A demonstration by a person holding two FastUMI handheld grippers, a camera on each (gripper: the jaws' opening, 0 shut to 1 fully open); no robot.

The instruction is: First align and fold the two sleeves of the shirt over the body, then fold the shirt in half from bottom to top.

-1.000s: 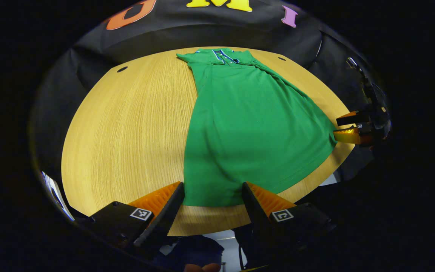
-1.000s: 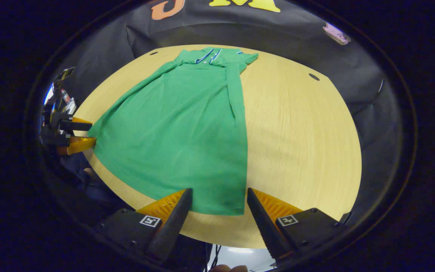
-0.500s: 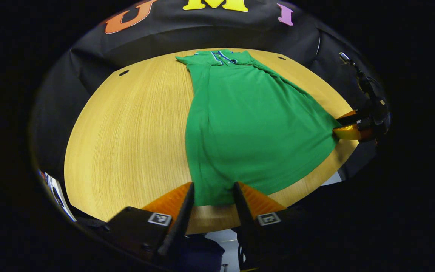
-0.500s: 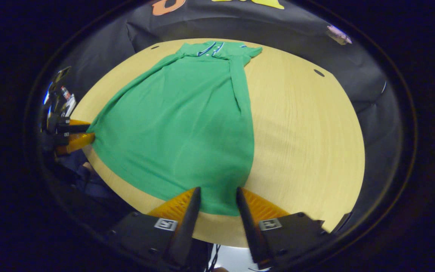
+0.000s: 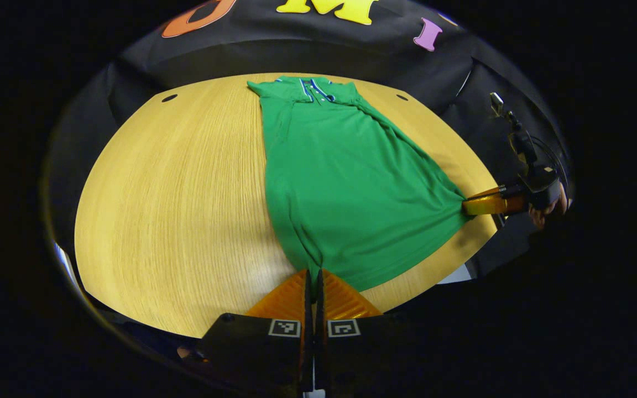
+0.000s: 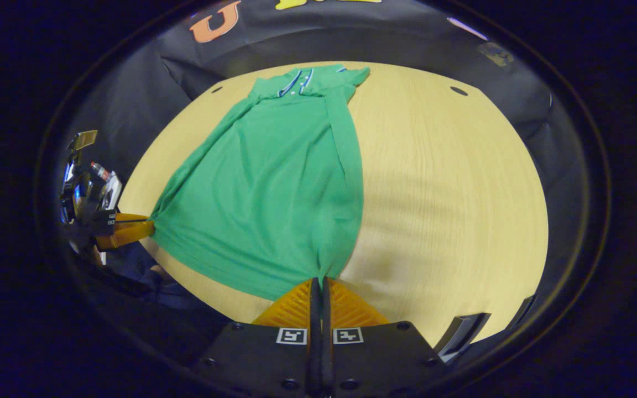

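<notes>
**Both hem corners of the shirt pinched**

While the green shirt [image 5: 346, 182] lies flat along the wooden counter [image 5: 175, 210], both grippers have hold of its bottom edge. Seen from the left gripper view, the left gripper [image 5: 313, 276] sits at 6 o'clock with its fingers drawn together on the near hem corner, only a thin slit between them and the cloth gathered into small folds where it enters. From that corner the shirt runs away toward 12 o'clock, where the collar [image 5: 314, 88] with its blue and white trim rests near the far edge of the counter. Both sleeves are already folded in over the body, so the shirt reads as one long panel. At 3 o'clock in this view the right gripper [image 5: 465, 205] reaches in from the counter's edge, its fingers closed on the other hem corner, with a hand [image 5: 545, 207] behind it.

From the right gripper view, the right gripper [image 6: 319, 283] is at 6 o'clock, fingers pressed together on its hem corner, and the shirt [image 6: 274, 182] stretches up toward the collar [image 6: 296, 83] at 12 o'clock. At 9 o'clock the left gripper [image 6: 151, 225] clamps the opposite corner. The hem between the two corners runs taut just inside the near edge of the counter [image 6: 451, 193].
</notes>
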